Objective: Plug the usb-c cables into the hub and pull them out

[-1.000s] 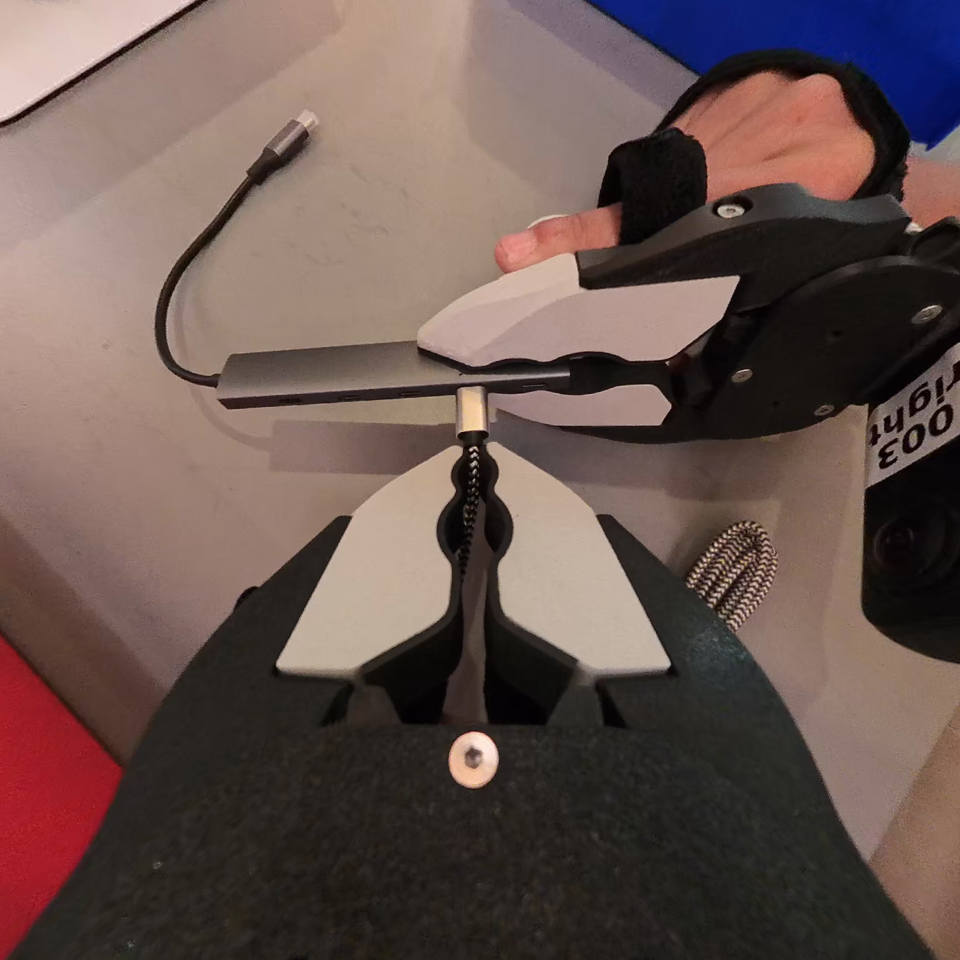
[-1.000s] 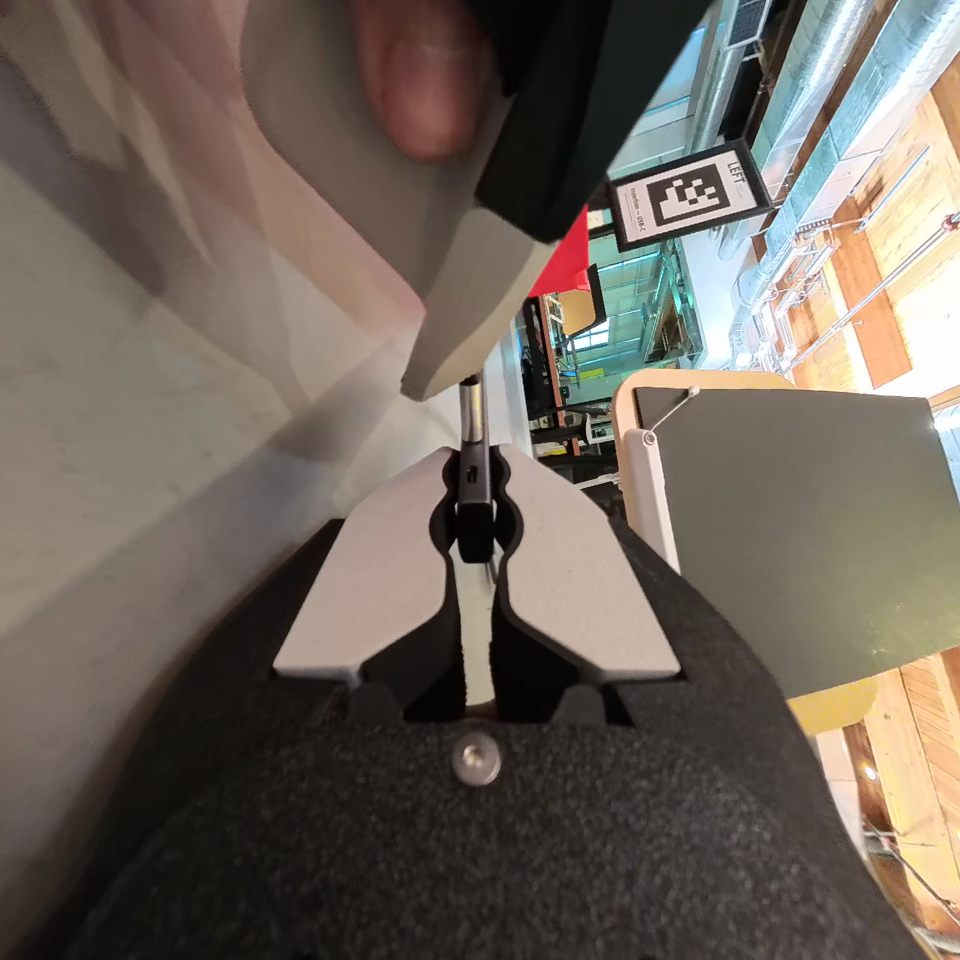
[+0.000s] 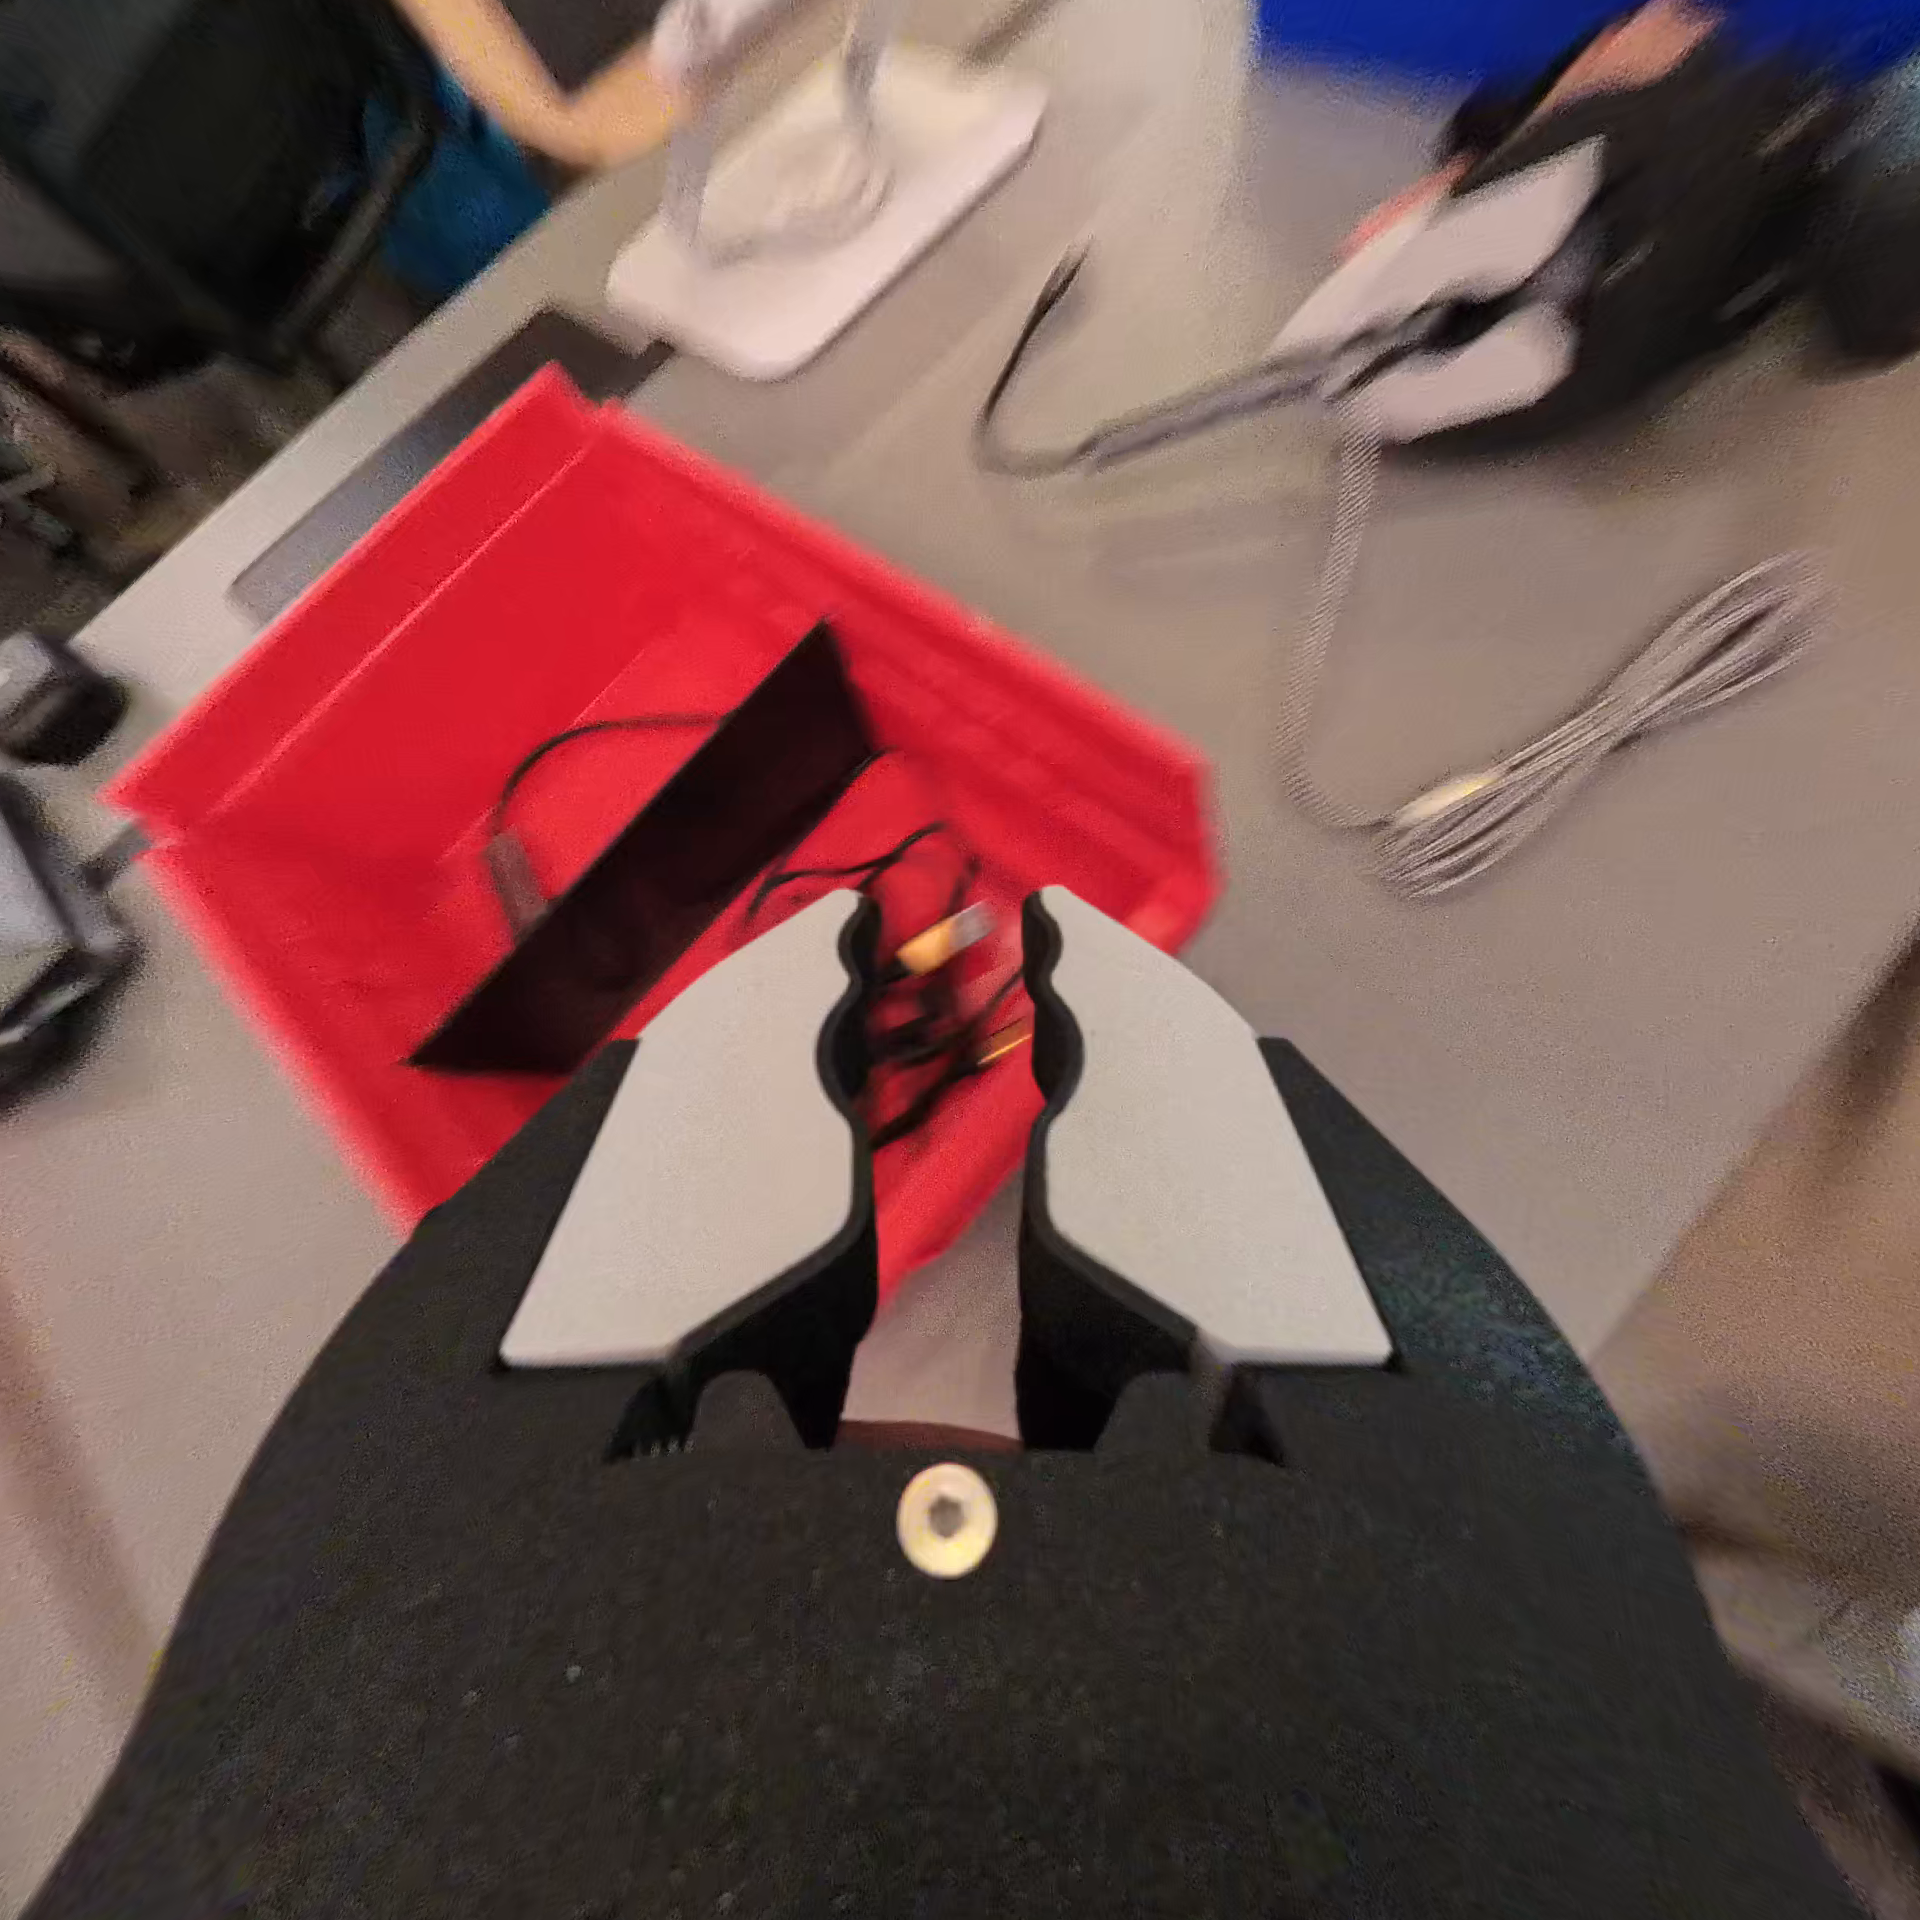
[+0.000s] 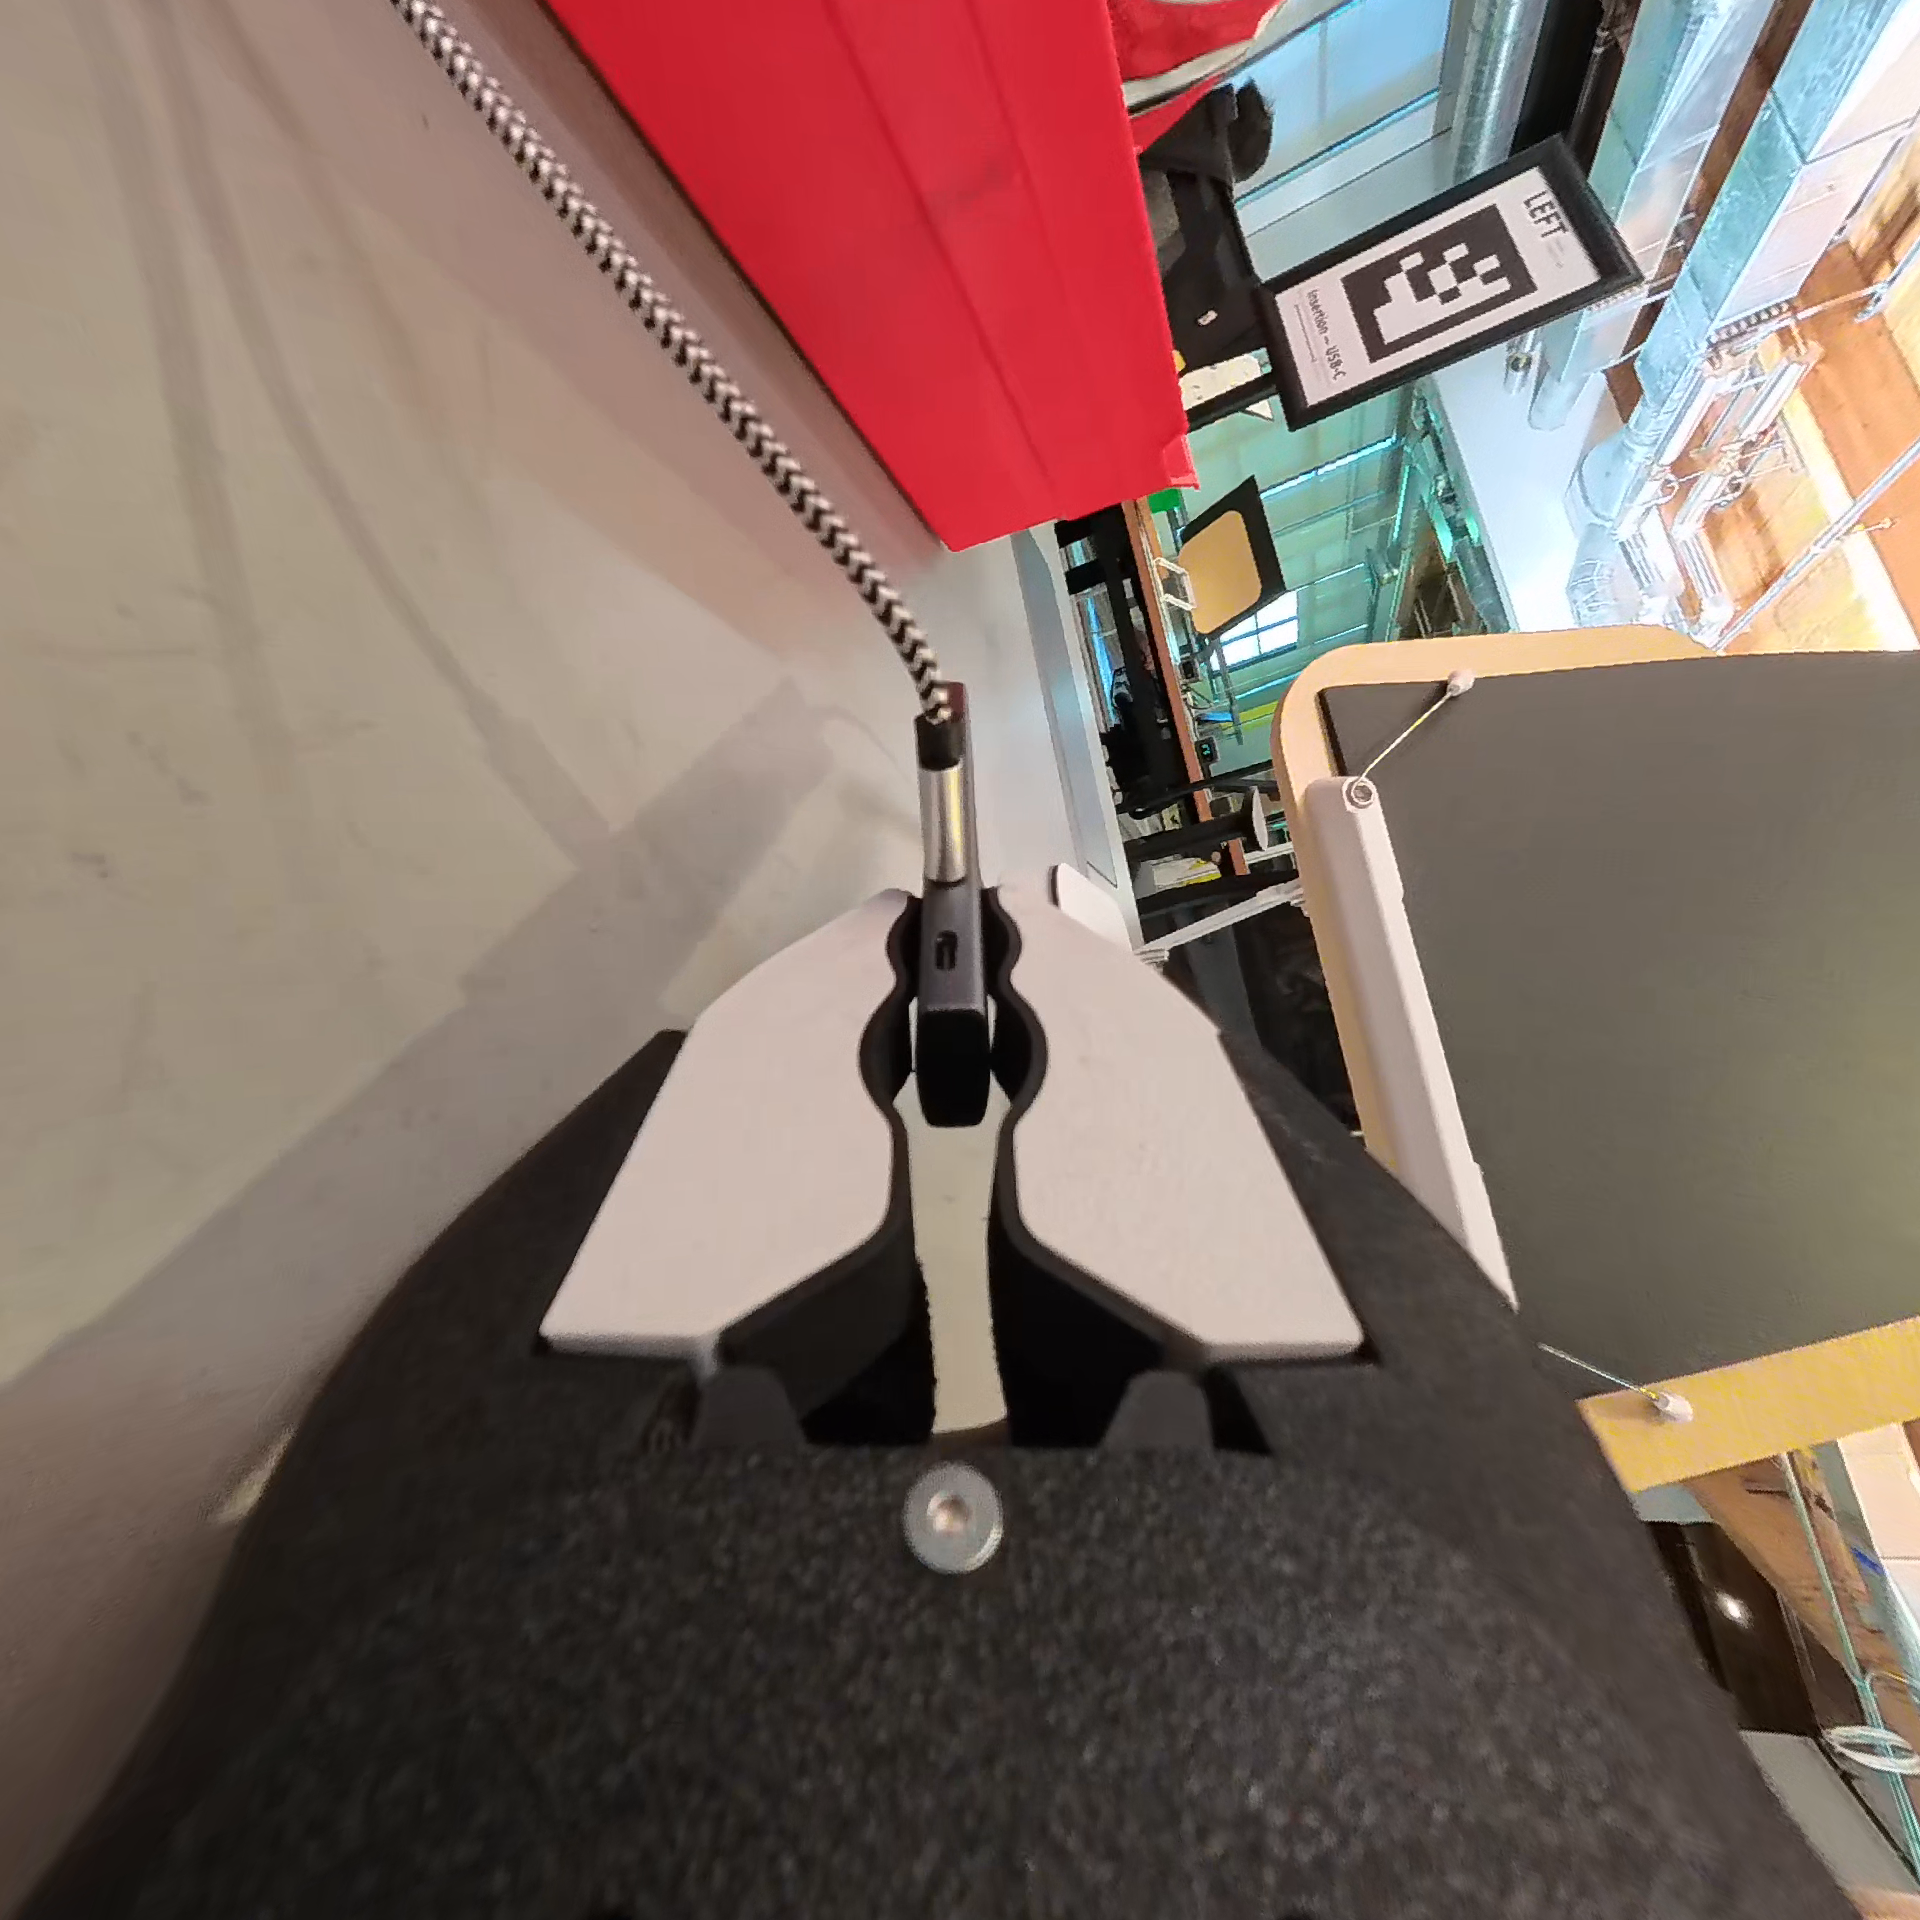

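Hub (image 4: 948, 977) clamped in R gripper (image 4: 951, 914); L gripper (image 3: 943, 906) apart over red bin (image 3: 416, 748) w/ cables (image 3: 914, 997).

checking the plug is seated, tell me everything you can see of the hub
The hub is a slim dark grey bar, metal by its look, with a black end cap. The right claw is shut on that end, and it is seen end-on there, with one small slot on the visible face. A silver plug on a black-and-white braided cable sits in its far edge. In the blurred left wrist view the hub juts from that claw over the grey table, its thin black lead looping off the free end.
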A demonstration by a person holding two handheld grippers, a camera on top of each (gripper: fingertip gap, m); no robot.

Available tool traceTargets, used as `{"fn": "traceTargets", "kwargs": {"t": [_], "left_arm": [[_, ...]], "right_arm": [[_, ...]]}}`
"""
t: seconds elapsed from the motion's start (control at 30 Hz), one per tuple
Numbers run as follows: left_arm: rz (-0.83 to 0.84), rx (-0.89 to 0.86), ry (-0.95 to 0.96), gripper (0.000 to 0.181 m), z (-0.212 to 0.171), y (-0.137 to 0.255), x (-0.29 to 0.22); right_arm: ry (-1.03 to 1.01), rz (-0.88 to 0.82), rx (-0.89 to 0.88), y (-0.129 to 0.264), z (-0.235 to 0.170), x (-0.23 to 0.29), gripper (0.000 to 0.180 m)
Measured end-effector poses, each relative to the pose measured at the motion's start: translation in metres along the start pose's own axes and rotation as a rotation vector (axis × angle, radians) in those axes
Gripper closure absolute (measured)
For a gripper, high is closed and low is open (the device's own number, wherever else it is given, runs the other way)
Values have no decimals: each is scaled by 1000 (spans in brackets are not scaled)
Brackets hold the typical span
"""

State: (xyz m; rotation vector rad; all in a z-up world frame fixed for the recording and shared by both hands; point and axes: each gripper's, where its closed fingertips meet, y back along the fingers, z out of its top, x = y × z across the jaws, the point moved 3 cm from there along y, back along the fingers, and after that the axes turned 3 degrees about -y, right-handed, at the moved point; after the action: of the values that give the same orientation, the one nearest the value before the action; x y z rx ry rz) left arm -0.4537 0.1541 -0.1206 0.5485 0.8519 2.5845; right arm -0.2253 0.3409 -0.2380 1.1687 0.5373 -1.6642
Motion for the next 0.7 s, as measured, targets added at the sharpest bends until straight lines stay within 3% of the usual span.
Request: {"fn": "traceTargets", "kwargs": {"t": [0.1, 0.2, 0.33, 0.53, 0.7], "left_arm": [[21, 308, -82, 155, -6, -15, 66], [-82, 565, -191, 154, -21, -36, 102], [-326, 788, -214, 154, -49, -63, 100], [-382, 1070, -427, 152, -92, -91, 98], [-454, 1111, -467, 164, -108, -104, 80]], "right_arm": [[7, 4, 2, 0, 0, 1, 170], [4, 11, 3, 0, 0, 2, 170], [-11, 21, 1, -1, 0, 2, 170], [-34, 39, -11, 0, 1, 2, 170], [-53, 51, -23, 0, 3, 2, 170]]}}
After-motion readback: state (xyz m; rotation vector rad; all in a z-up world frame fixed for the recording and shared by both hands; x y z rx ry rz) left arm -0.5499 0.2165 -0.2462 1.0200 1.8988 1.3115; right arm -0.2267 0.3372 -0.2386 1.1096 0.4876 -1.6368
